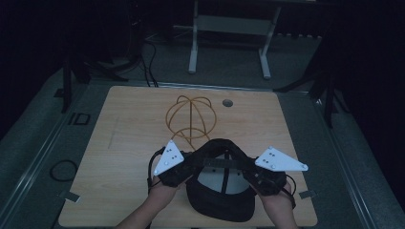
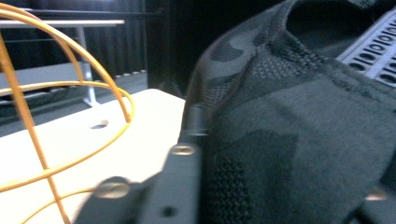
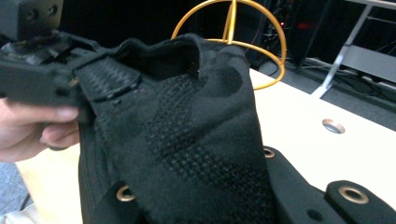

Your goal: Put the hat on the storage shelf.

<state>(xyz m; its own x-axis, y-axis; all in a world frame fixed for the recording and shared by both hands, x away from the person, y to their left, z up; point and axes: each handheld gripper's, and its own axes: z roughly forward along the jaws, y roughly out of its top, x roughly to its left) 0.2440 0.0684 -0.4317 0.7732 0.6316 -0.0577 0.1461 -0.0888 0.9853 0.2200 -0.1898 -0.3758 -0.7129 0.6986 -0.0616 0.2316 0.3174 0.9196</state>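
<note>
A black camouflage-pattern cap point(image 1: 220, 193) hangs just above the near edge of the wooden table point(image 1: 129, 143), with its brim toward me and its opening facing up. My left gripper point(image 1: 190, 161) is shut on the cap's left side, and the knit fabric point(image 2: 289, 130) fills the space between its jaws. On the cap's right side my right gripper point(image 1: 249, 168) is shut on the fabric point(image 3: 187, 140). A yellow wire dome stand point(image 1: 191, 117) sits on the table just behind the cap. It is also in the left gripper view point(image 2: 28, 121) and the right gripper view point(image 3: 233, 28).
A round cable hole point(image 1: 228, 102) lies in the table right of the stand. A white-legged desk frame point(image 1: 229, 43) stands on the floor beyond the table. A cable loop point(image 1: 63, 169) lies on the floor at the left. The person's hand point(image 3: 32, 130) holds the left gripper.
</note>
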